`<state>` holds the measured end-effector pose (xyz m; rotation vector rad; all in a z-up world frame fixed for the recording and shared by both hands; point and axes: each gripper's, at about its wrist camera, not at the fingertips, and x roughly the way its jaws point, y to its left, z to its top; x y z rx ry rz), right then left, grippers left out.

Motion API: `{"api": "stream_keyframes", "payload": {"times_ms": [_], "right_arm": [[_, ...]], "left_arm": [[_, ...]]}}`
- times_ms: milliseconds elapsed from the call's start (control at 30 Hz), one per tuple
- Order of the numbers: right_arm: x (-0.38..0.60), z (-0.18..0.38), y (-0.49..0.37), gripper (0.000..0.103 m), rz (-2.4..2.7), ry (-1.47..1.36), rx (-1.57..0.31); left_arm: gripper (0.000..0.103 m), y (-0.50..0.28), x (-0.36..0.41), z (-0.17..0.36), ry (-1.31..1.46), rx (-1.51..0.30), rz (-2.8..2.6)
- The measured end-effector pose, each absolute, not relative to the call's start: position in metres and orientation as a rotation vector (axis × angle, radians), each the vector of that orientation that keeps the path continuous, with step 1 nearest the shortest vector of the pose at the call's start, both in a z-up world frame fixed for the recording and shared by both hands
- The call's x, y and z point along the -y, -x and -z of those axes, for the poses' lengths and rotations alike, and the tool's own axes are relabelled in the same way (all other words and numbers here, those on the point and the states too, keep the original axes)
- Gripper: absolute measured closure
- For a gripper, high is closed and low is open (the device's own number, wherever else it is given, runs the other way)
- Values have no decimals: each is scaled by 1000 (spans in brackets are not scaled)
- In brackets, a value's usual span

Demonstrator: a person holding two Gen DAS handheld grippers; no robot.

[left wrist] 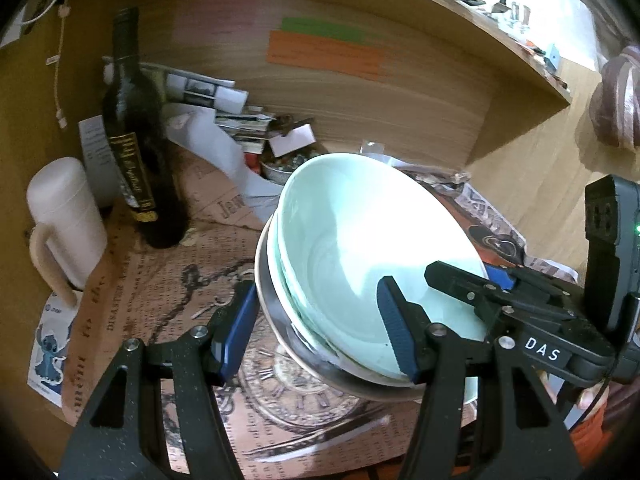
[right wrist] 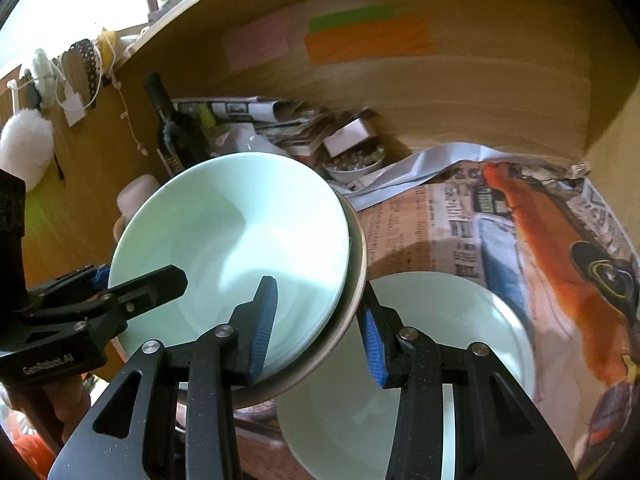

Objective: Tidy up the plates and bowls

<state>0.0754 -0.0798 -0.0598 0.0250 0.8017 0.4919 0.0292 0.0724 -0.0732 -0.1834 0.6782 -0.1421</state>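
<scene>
Your left gripper (left wrist: 320, 332) sits closest to the lens, its blue pads (left wrist: 394, 330) clamped across the rim of a stack of bowls (left wrist: 360, 240): one pad inside the top pale green bowl (left wrist: 380, 220), the other against the outside of the metal bowl (left wrist: 280, 320) that carries the green ones. Your right gripper (right wrist: 316, 328) grips the same stack from the opposite side, jaws set narrower, one pad inside the green bowl and one outside the metal rim. Between the two grippers the stack hangs tilted, off the table, above the printed paper (left wrist: 160, 300) that covers it.

Below and to the right in the right wrist view, a pale green plate (right wrist: 460, 340) lies flat on the paper, just beside the lifted stack.

Well behind the stack, a dark wine bottle (left wrist: 132, 132) stands upright against the wooden wall (left wrist: 360, 120), with a white lidded mug (left wrist: 64, 216) near it on the left. A heap of newspapers (left wrist: 224, 108) and a small dish of bits (right wrist: 352, 162) lie at the back. Orange and green paper strips (right wrist: 368, 36) are stuck on the wall.
</scene>
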Motion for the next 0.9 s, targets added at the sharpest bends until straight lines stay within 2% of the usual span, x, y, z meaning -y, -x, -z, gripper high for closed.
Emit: {"api": "stream_keyframes", "payload": {"times_ms": [900], "right_arm": [[164, 54, -59, 66, -384, -71, -777]], "left_arm": [[43, -42, 3, 70, 128, -707, 263]]}}
